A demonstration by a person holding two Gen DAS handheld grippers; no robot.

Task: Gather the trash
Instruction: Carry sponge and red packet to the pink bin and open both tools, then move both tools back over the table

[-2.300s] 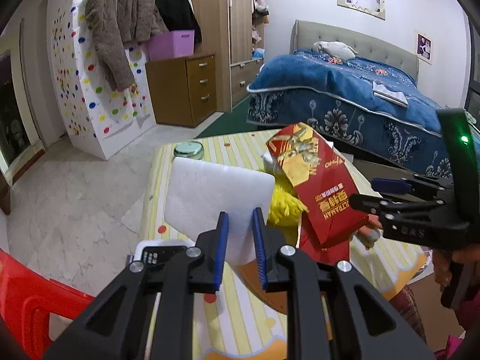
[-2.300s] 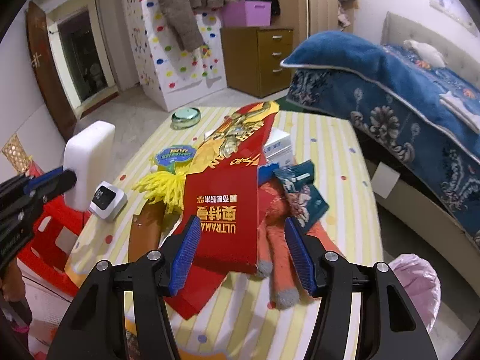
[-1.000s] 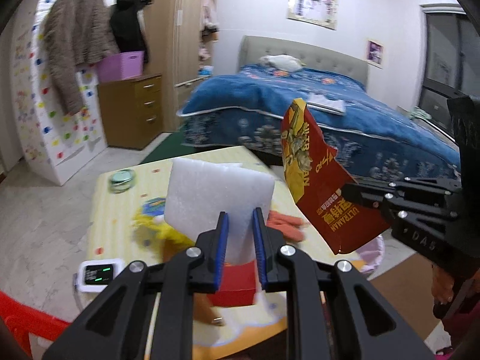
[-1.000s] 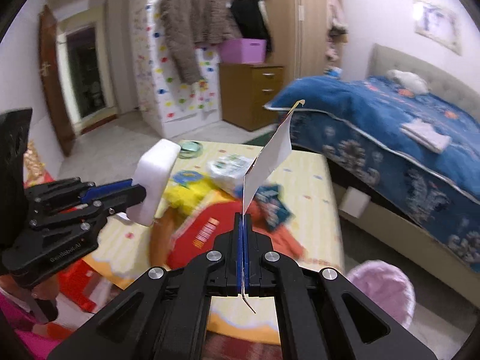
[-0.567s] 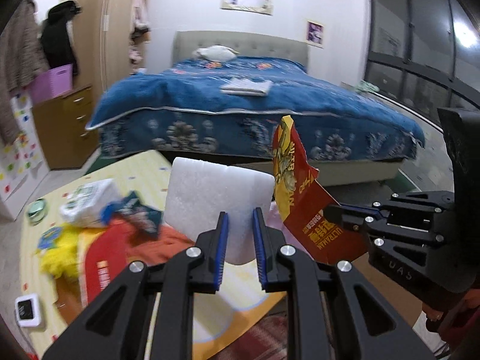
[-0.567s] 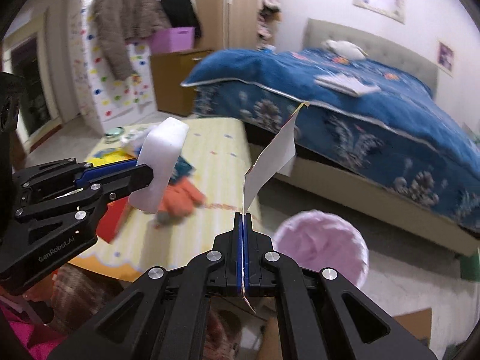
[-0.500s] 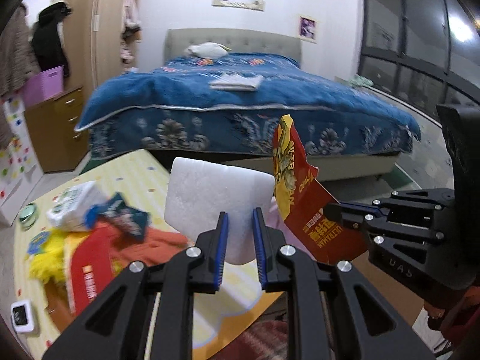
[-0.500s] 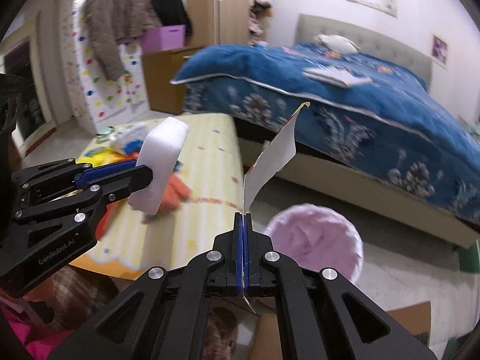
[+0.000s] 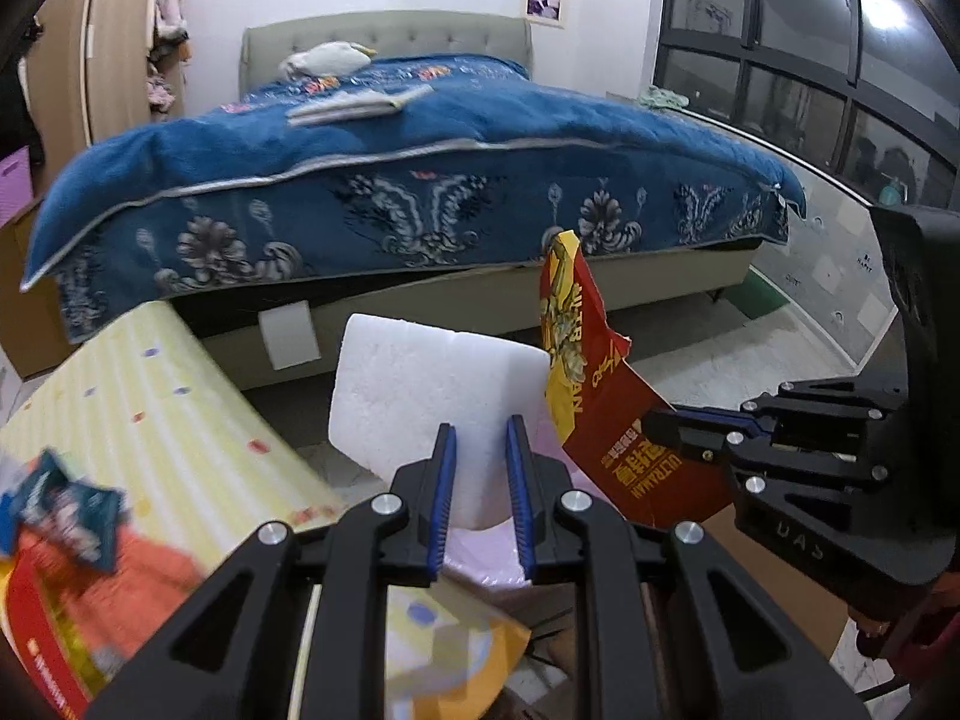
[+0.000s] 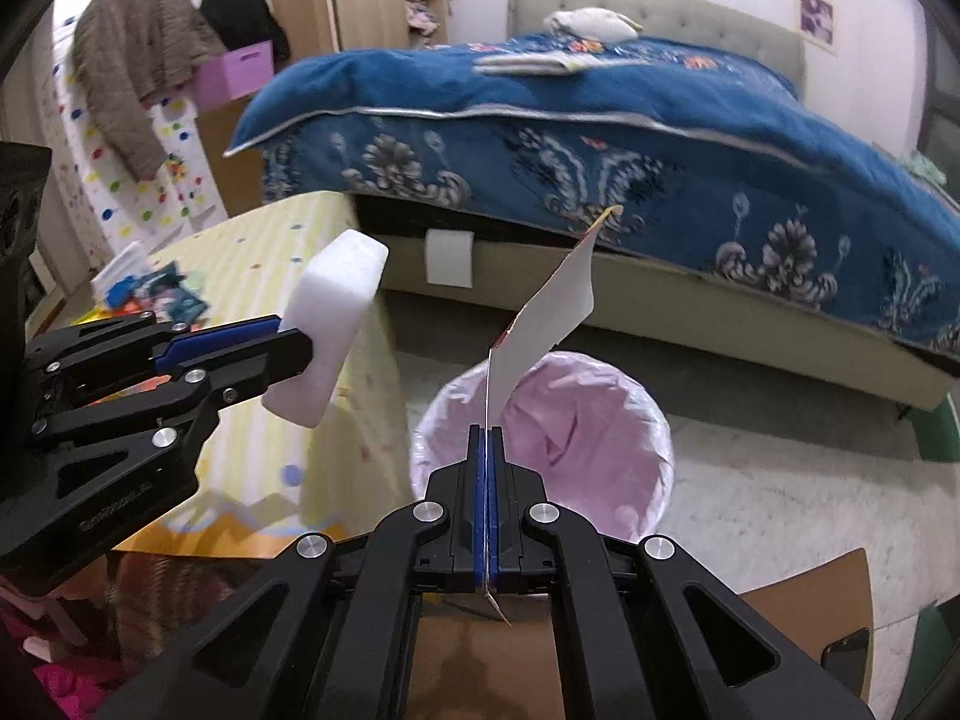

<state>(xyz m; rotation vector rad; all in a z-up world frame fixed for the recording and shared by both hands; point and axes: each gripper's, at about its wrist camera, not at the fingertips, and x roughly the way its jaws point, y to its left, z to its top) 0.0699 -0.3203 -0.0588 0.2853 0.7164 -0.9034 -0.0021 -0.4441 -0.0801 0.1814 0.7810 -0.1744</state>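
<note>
At the far left, the yellow striped table (image 10: 288, 252) carries blurred clutter: blue packets (image 9: 72, 510), an orange cloth (image 9: 120, 588) and a red wrapper at its near left edge. To the right, past the table's near right corner, the left gripper (image 9: 480, 450) pinches a white foam block (image 9: 420, 396) between its blue pads, the block standing upright above the fingers. In the right wrist view this block hangs just beside the table's right edge, left of the bin. Further right, the right gripper (image 10: 487, 444) is pressed together on a red snack wrapper (image 9: 606, 420), which rises over the pink-lined trash bin (image 10: 600, 420) on the floor. Behind stands a bed with a blue quilt (image 10: 600, 138).
</note>
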